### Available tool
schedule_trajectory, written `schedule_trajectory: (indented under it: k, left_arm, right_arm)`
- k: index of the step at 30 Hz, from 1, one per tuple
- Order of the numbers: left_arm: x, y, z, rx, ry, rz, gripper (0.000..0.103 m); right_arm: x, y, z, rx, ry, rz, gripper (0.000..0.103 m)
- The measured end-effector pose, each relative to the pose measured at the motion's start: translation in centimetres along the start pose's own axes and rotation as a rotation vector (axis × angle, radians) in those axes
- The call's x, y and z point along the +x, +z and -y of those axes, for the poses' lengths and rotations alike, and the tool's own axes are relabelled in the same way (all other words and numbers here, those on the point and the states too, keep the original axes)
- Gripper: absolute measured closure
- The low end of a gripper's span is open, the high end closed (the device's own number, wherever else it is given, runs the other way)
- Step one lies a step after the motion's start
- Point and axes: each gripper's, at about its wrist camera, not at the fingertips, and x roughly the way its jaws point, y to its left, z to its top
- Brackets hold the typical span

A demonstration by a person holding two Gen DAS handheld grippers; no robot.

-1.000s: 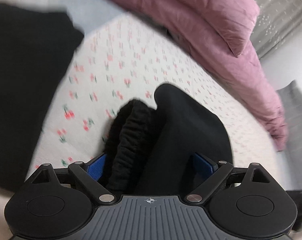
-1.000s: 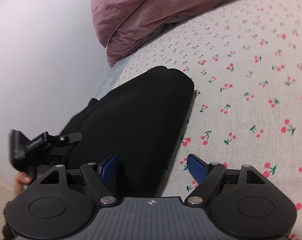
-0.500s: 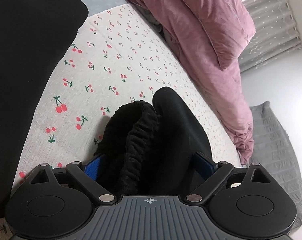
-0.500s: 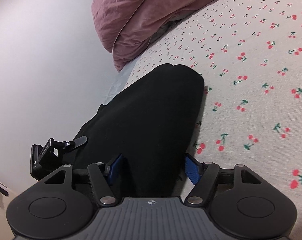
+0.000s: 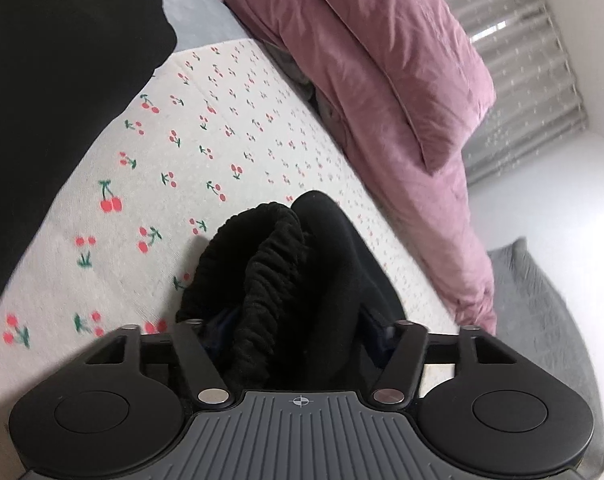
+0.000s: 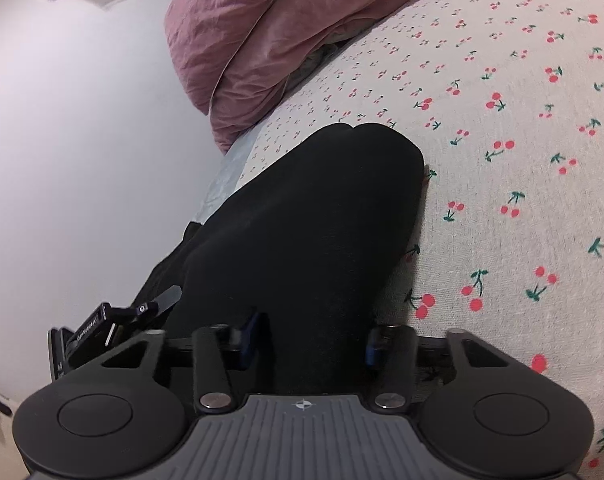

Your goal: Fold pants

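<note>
You're at the grab step: both jaws closing around the black pants (image 5: 302, 280) lying on the bed (image 5: 205, 152) near the pink duvet (image 5: 382, 80) — left hand-held gripper (image 5: 297, 332) on the waistband, right hand-held gripper (image 6: 310, 344) on the leg end. Probably lift evenly next.

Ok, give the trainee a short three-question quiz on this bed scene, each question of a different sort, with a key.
1. True or false: the bed sheet is printed with blue stars.
2. Which part of the black pants lies between the fingers of the left tool? A) a hem with a zipper B) the gathered elastic waistband C) a back pocket
3. Fill in: the bedding piled at the far side of the sheet, the duvet, is coloured ____.

Key: 1 false, it shows red cherries. 2 B; both tools' jaws are closing, with black fabric between the right tool fingers too. 3 pink.
</note>
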Motion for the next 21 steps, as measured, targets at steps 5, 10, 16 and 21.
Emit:
schedule_trajectory:
  k: [5,10,16,21]
  left_arm:
    - [-0.7,-1.1,2.3,0.011,-0.011,0.043,0.067]
    - [1.0,-3.0,4.8,0.018,-0.011,-0.011,0.068]
    - [3.8,-5.7,6.2,-0.002,-0.063,-0.068,0.065]
    - [4.9,-5.6,7.0,0.038,0.067,-0.033,0.025]
  right_arm:
    - [-2.5,-0.3,0.2,0.039,0.03,0.026,0.076]
    - [-7.0,0.4,0.1,0.034,0.007,0.062,0.077]
    - [-11.2,2.5,3.3,0.048,-0.057,0.038,0.073]
    - [-13.6,2.7,4.8,0.039,-0.117,0.097,0.062]
